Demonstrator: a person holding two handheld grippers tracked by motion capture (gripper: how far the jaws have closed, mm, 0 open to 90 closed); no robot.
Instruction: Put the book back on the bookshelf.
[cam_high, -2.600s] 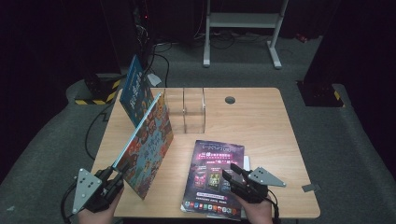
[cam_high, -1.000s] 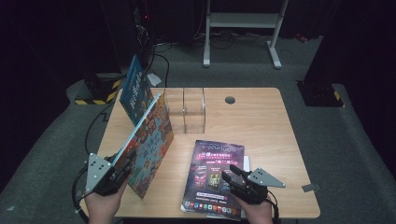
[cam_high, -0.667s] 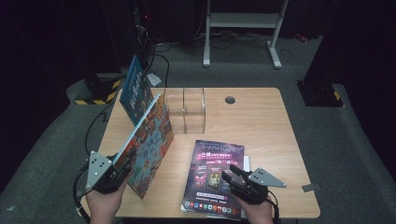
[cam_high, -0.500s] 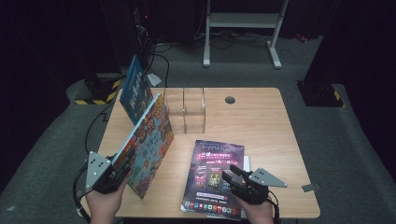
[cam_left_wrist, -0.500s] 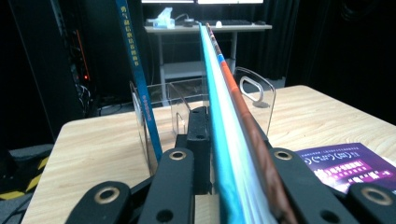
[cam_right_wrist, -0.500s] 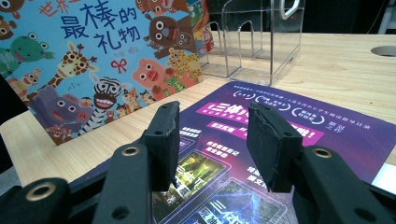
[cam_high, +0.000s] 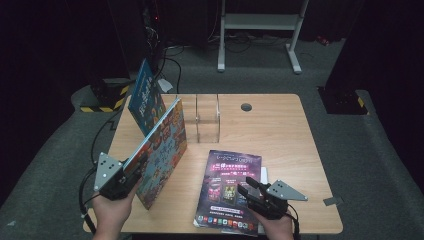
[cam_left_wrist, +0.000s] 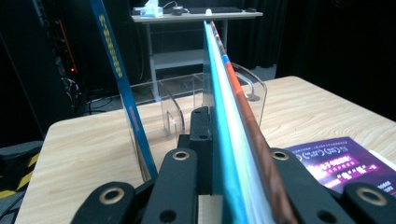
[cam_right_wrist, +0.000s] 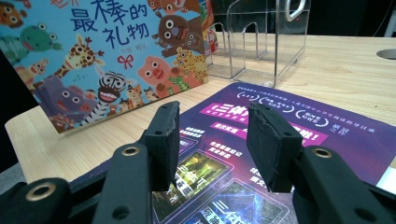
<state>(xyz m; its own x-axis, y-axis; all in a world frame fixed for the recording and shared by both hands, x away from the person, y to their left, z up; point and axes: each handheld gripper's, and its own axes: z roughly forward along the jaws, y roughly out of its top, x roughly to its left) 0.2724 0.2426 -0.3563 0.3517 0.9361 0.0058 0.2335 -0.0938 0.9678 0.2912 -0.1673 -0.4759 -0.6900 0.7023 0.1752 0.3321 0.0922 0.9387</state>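
The left hand-held gripper (cam_high: 131, 172) is clamped on the near edge of a picture book (cam_high: 161, 150), with its jaws closed flat against both covers. The picture book stands on its lower edge on the worktop (cam_high: 280, 135), tilted, with its colourful animal cover facing right. In the left gripper view the picture book (cam_left_wrist: 229, 116) runs edge-on away from the camera, directly between the jaws of the left hand-held gripper (cam_left_wrist: 212, 154).

A clear plastic rack (cam_high: 207, 117) stands near the middle of the worktop, just beyond the far end of the picture book. A blue book (cam_high: 145, 97) leans upright at the far left of the worktop, behind the picture book; in the left gripper view the blue book (cam_left_wrist: 116, 70) appears as a thin blue edge to the left of the rack (cam_left_wrist: 187, 102).

The right hand-held gripper (cam_high: 252, 190) sits low over the near right part of the worktop, above a purple magazine (cam_high: 227, 187) that lies flat, cover up. In the right gripper view the jaws of the right hand-held gripper (cam_right_wrist: 212, 140) stand apart with a moderate gap and nothing between them; the purple magazine (cam_right_wrist: 299, 121) lies beneath them. Whether the jaws touch the magazine cannot be determined.
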